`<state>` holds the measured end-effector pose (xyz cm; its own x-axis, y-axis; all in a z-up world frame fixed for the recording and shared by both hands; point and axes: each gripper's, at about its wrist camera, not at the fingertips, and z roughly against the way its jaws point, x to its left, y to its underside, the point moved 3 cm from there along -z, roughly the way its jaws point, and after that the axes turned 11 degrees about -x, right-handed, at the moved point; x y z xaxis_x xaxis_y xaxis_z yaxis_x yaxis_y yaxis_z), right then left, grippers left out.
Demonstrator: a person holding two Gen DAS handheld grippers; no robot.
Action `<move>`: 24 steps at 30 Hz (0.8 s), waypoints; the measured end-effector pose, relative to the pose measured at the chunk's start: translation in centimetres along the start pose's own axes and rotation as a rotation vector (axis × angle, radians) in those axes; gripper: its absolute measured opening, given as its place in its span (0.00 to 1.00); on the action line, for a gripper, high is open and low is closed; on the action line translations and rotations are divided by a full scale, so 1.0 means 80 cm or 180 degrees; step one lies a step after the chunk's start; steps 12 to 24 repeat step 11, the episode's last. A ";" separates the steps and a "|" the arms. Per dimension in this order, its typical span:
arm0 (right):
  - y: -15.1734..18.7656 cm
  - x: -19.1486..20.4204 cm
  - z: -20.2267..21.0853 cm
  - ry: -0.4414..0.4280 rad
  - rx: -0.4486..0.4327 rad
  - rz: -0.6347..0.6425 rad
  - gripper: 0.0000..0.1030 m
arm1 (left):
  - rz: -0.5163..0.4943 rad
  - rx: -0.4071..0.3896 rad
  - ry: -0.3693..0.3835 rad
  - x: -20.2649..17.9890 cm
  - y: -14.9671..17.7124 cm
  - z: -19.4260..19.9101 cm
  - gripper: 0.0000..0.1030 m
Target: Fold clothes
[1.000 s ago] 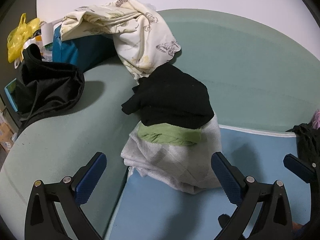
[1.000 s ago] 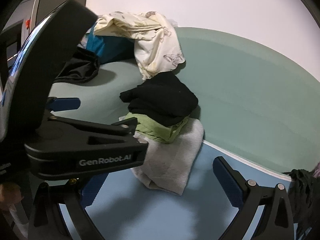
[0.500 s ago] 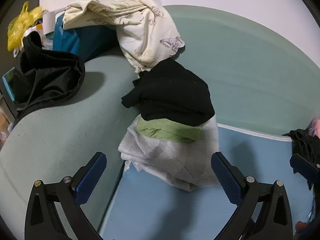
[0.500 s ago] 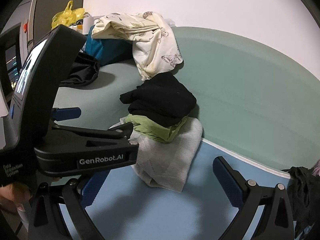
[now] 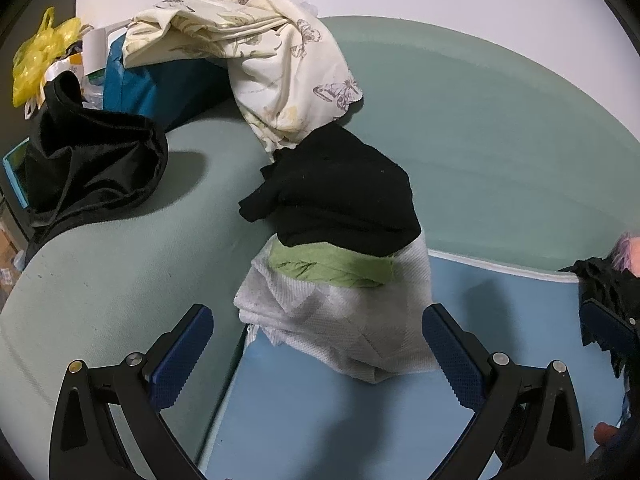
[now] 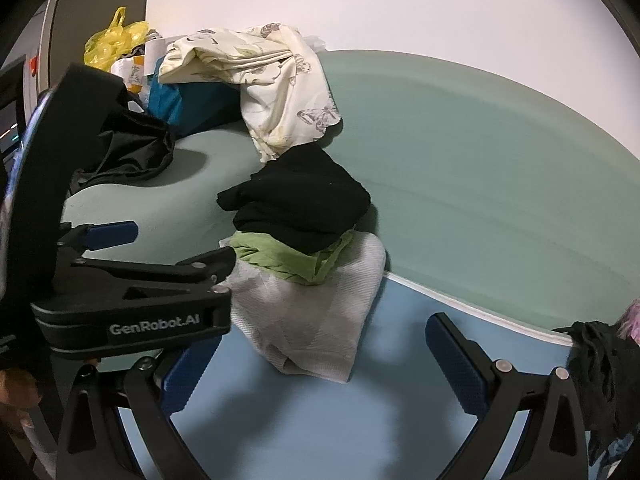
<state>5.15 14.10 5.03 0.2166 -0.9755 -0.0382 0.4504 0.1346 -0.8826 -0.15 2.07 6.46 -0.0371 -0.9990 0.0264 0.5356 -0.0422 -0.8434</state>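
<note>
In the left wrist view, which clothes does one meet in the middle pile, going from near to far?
White textured cloth → green garment → black garment → cream butterfly-print cloth.

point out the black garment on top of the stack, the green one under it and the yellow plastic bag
black garment (image 5: 344,192), left wrist view, middle of its top face
green garment (image 5: 332,266), left wrist view, the folded edge showing below the black one
yellow plastic bag (image 6: 114,42), right wrist view, the crumpled body below its handle

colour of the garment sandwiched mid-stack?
Light green garment, between black and white; clearest in right wrist view.
</note>
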 end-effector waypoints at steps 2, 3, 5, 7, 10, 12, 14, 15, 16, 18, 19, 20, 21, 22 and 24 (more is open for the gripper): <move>-0.001 0.000 0.001 0.0028 -0.0006 0.0003 1.00 | -0.0012 -0.0008 0.0014 0.000 -0.001 0.002 1.00; -0.001 0.000 0.001 0.0031 -0.0012 0.0000 1.00 | -0.0021 -0.0011 0.0011 0.000 -0.002 0.003 1.00; -0.003 -0.001 0.001 0.0030 -0.0016 -0.0012 1.00 | -0.0027 -0.0030 0.0000 0.000 -0.002 0.006 1.00; -0.004 -0.001 0.002 0.0030 -0.0015 -0.0021 1.00 | 0.0002 -0.0016 0.0019 0.000 -0.002 0.007 1.00; -0.006 0.001 0.002 0.0044 -0.0003 -0.0007 1.00 | 0.0012 -0.0010 0.0032 0.000 -0.003 0.008 1.00; -0.007 0.002 0.002 0.0052 -0.0008 0.0001 1.00 | 0.0004 -0.0008 0.0034 0.000 -0.003 0.008 1.00; -0.007 0.002 0.002 0.0052 -0.0008 0.0001 1.00 | 0.0004 -0.0008 0.0034 0.000 -0.003 0.008 1.00; -0.007 0.002 0.002 0.0052 -0.0008 0.0001 1.00 | 0.0004 -0.0008 0.0034 0.000 -0.003 0.008 1.00; -0.007 0.002 0.002 0.0052 -0.0008 0.0001 1.00 | 0.0004 -0.0008 0.0034 0.000 -0.003 0.008 1.00; -0.007 0.002 0.002 0.0052 -0.0008 0.0001 1.00 | 0.0004 -0.0008 0.0034 0.000 -0.003 0.008 1.00; -0.007 0.002 0.002 0.0052 -0.0008 0.0001 1.00 | 0.0004 -0.0008 0.0034 0.000 -0.003 0.008 1.00; -0.007 0.002 0.002 0.0052 -0.0008 0.0001 1.00 | 0.0004 -0.0008 0.0034 0.000 -0.003 0.008 1.00; -0.007 0.002 0.002 0.0052 -0.0008 0.0001 1.00 | 0.0004 -0.0008 0.0034 0.000 -0.003 0.008 1.00; -0.007 0.002 0.002 0.0052 -0.0008 0.0001 1.00 | 0.0004 -0.0008 0.0034 0.000 -0.003 0.008 1.00; -0.007 0.002 0.002 0.0052 -0.0008 0.0001 1.00 | 0.0004 -0.0008 0.0034 0.000 -0.003 0.008 1.00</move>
